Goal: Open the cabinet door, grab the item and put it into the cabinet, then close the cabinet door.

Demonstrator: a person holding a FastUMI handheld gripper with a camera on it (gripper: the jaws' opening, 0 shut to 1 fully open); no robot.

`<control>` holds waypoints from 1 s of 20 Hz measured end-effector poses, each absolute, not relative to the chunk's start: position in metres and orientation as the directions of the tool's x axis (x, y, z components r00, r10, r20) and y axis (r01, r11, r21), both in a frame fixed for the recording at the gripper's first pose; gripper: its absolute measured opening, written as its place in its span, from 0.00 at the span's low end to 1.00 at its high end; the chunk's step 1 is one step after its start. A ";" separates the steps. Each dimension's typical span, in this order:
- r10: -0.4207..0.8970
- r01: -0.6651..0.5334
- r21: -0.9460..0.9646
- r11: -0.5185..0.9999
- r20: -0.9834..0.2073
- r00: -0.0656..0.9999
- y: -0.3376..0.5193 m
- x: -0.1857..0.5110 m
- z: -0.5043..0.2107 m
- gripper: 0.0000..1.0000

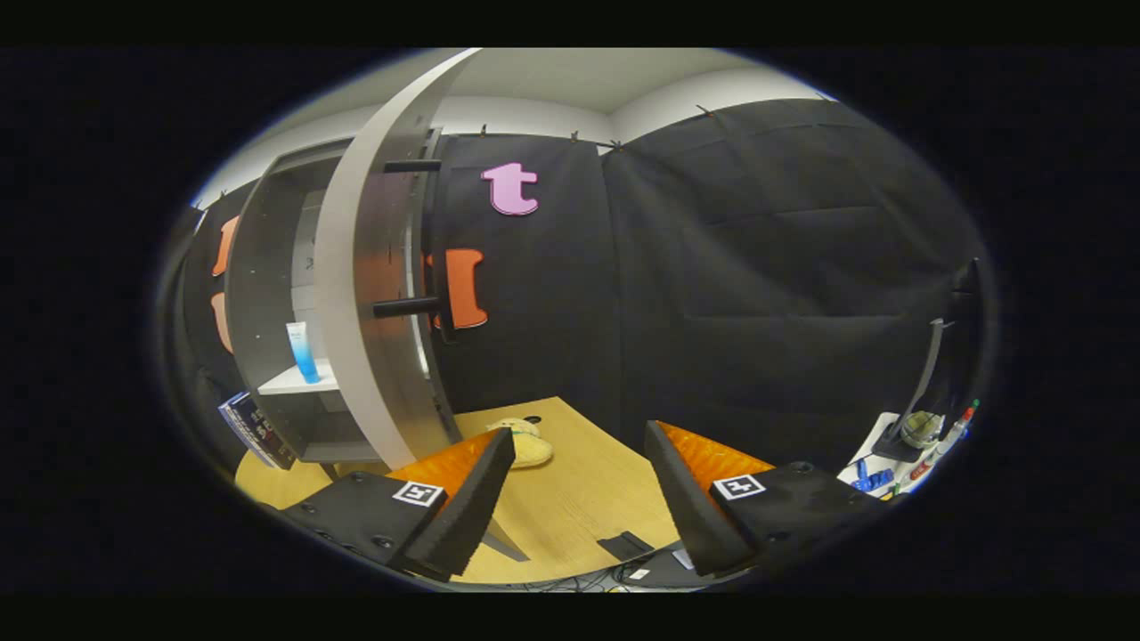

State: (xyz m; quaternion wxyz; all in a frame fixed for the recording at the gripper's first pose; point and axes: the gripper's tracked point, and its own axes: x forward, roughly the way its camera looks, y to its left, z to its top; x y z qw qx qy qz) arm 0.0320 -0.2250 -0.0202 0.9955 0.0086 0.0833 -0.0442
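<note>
Room lies wide ahead of my tongs (579, 499): the fingers (463, 512) stand well apart, released, with nothing between them but bare table (579, 499) top. I take the cabinet (285, 356) as my mark. Its door (374, 294) hangs open, swung out toward me, and I see it nearly edge-on as a tall pale band with two dark handle posts (405, 307) sticking out of its face on the side away from the cabinet. The door's lower end comes down just beside my left finger, so that side is tight; the side away from the cabinet, toward the dark wall, is open.

Inside the cabinet a white shelf (298, 381) shows, and a tube (303, 352) stands upright on it, pale above and blue below. A flat dark book or box (256, 430) leans at the cabinet's foot, on the side farthest from the door.

Beyond the door's lower end, on the table, lies the item (527, 442): a small soft tan thing, rounded, low, too blurred to name more exactly. It sits just ahead of my left finger's tip and a little inward of it, apart from the finger, not touching. It is outside the cabinet, on the door's handle side.
</note>
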 end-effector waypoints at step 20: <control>0.340 -0.338 0.045 0.940 -0.218 0.915 0.024 0.025 -0.057 0.93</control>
